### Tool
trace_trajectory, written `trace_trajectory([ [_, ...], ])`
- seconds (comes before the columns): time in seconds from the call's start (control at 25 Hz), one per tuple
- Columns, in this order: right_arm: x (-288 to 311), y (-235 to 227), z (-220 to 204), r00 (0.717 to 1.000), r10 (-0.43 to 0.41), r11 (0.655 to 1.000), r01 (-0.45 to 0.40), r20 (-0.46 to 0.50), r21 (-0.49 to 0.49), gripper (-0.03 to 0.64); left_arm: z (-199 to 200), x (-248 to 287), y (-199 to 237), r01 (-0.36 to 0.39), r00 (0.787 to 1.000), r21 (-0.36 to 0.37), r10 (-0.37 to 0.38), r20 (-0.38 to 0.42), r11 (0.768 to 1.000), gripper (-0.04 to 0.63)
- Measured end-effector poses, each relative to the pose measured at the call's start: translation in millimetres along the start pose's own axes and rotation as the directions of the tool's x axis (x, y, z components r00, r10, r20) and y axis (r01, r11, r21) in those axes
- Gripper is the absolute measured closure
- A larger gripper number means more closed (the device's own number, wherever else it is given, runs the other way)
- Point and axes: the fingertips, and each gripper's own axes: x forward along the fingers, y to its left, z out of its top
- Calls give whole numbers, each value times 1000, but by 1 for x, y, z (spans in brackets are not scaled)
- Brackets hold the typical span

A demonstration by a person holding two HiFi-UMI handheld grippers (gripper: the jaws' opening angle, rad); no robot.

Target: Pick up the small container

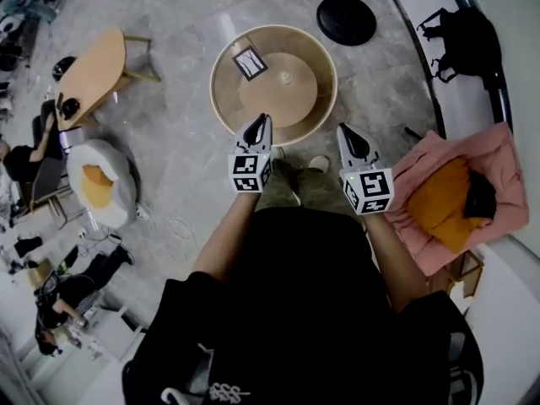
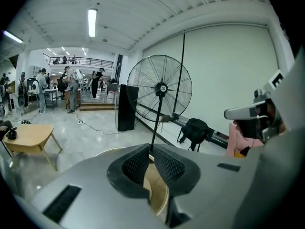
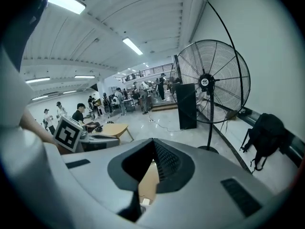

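Note:
In the head view a round wooden table [image 1: 221, 99] stands in front of me. A small pale container [image 1: 287, 78] sits near its middle, and a white card with a black square [image 1: 250, 62] lies to the container's left. My left gripper [image 1: 261, 125] hovers over the table's near rim, shut and empty. My right gripper [image 1: 347, 133] hangs just off the rim's right side, also shut with nothing in it. In the left gripper view the left gripper's [image 2: 151, 149] ribbed pads meet at the tips. The right gripper view shows the right gripper [image 3: 152, 140] closed the same way. Neither gripper view shows the container.
A big floor fan's base [image 1: 346, 19] and a black backpack [image 1: 460, 36] lie beyond the table to the right. Pink cloth with a yellow item [image 1: 456, 197] is at my right. A low wooden table [image 1: 93, 70] and an egg-shaped cushion [image 1: 101, 184] are to the left, with people there.

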Motion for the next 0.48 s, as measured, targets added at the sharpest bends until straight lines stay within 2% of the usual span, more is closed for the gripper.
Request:
trace_trajectory([
  [0.12,13,9,-8,1000,-6,1000,6,-25,3,595,-29,25,13,26,999,4,-26,-41,1000,564],
  [0.2,23,7,-12,999,-13,1000,14,-33,18,595,-46,51,22,47,997,6,-46,-58,999,529],
  [0.32,45,8,-21,998,-2,1000,4,-60,24,595,-73,93,39,87,992,-13,-88,-94,996,423],
  [0.48,85,8,-32,996,10,999,-13,-85,-31,595,-107,142,68,113,984,-30,-116,-138,993,341],
])
